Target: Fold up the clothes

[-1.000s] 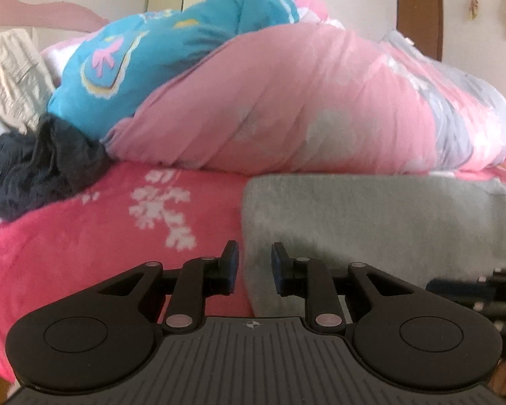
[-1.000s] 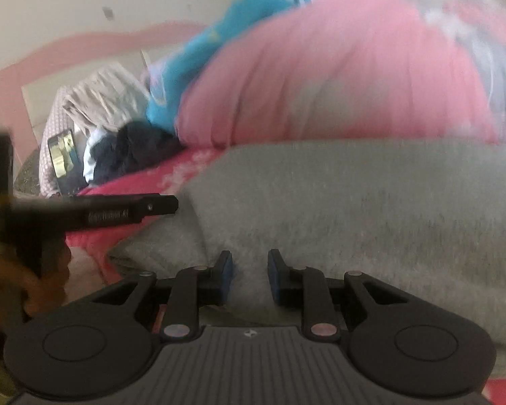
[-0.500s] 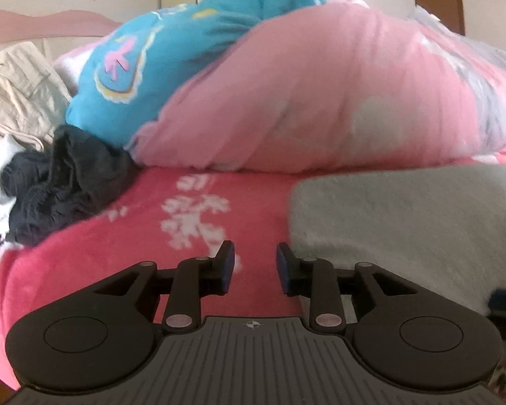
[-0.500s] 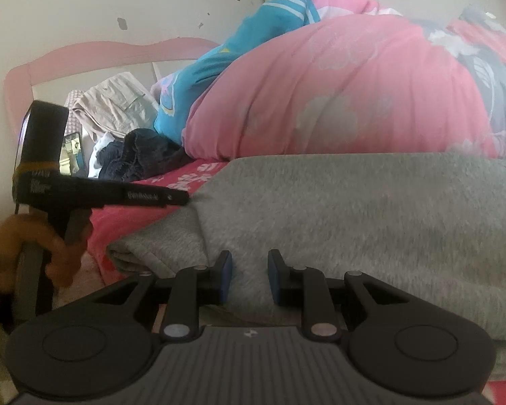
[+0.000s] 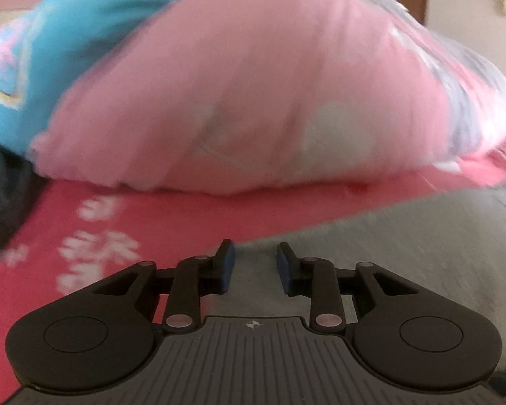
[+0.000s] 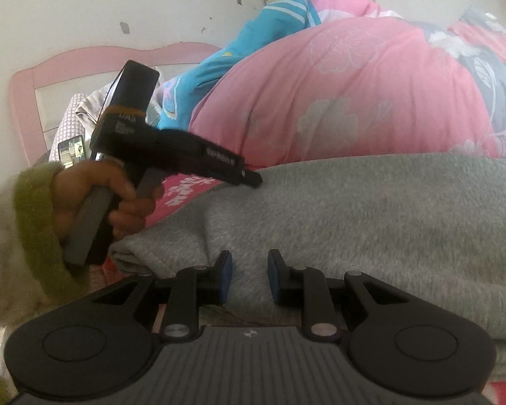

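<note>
Grey fleece garment (image 6: 371, 216) lies spread on a red bed sheet with white flowers (image 5: 101, 253), in front of a bulky pink quilt (image 6: 337, 94) and a blue blanket (image 6: 253, 50). At far left in the right wrist view, a hand (image 6: 94, 195) in a green fuzzy sleeve (image 6: 33, 222) holds the left gripper (image 6: 253, 179) by its handle, the tip over the garment's upper left edge. White lettering runs along its barrel and body, too small and blurred to read. From its own camera the left gripper (image 5: 254, 263) has its jaws parted, having just been opening, with only the garment's edge lying below the gap. The right gripper (image 6: 249, 276) rests at the garment's near fold, jaws slightly apart; whether the pads pinch the fleece cannot be told. The left wrist view is motion-blurred. A pink headboard (image 6: 84, 64) stands behind.
</note>
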{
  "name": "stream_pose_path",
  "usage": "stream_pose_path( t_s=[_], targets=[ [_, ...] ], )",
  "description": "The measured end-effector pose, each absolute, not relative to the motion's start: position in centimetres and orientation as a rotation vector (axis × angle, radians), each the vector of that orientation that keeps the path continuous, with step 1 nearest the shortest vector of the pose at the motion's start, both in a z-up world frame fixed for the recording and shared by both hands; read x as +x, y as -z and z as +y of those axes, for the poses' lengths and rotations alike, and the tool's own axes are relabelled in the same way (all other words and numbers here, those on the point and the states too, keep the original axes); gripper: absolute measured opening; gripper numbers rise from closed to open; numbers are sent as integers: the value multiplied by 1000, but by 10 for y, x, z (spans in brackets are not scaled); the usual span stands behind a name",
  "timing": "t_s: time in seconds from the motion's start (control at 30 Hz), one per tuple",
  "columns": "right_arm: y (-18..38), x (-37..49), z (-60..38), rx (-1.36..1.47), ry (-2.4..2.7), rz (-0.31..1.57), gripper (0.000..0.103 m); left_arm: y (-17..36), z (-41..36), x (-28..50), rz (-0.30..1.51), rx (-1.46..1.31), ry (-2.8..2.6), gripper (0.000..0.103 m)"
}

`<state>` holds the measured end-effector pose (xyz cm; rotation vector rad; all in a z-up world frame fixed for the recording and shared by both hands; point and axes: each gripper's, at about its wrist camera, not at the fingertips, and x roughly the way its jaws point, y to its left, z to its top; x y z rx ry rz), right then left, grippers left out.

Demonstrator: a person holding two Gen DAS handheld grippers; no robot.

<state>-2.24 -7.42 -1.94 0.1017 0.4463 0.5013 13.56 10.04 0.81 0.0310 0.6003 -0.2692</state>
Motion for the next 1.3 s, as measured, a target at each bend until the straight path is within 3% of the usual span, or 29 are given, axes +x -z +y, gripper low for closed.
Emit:
stream_pose_path(
  t_s=[0.37,0.67,1.0,1.3],
  targets=[
    [18,-22,-76,122,-506,453,25,-36,130,58,617,-69,249,30],
    [18,-21,-75,122,-499,455,26,-4,97,5,661,55,283,30],
    [-12,-42,-88,96,-478,363,31,-28,66,0,507,115,342,30],
    [-26,-67,-166,141,-248,346,31,-2,17,-3,566,172,514,31]
  ],
)
